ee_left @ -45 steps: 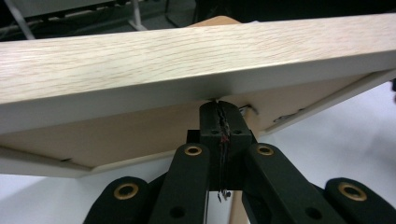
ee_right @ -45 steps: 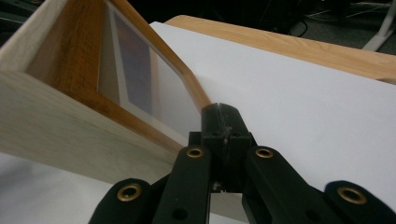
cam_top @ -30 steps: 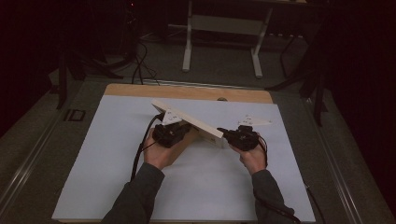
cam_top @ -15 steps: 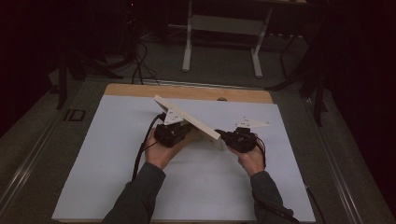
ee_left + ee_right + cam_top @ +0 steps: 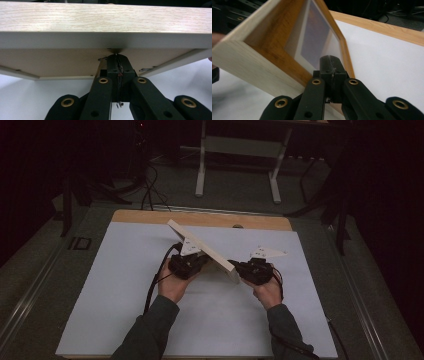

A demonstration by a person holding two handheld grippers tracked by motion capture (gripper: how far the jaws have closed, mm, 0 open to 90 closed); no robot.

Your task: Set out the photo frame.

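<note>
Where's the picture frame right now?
In the high view the picture frame stands tilted on edge over the middle of the white sheet, between the left gripper and the right gripper, just short of the table's wooden far edge.

Wooden table under a white sheet covering most of it.

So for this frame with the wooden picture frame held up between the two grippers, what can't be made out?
- Picture behind the glass of the wooden frame: right gripper view, glare and steep angle blur it.
- Frame's ends: left gripper view, cut off by both side edges.
- Whether the left gripper and right gripper press the frame: closed fingers hide the contact.
- Small round thing on the table's wooden edge: high view, too small.
</note>
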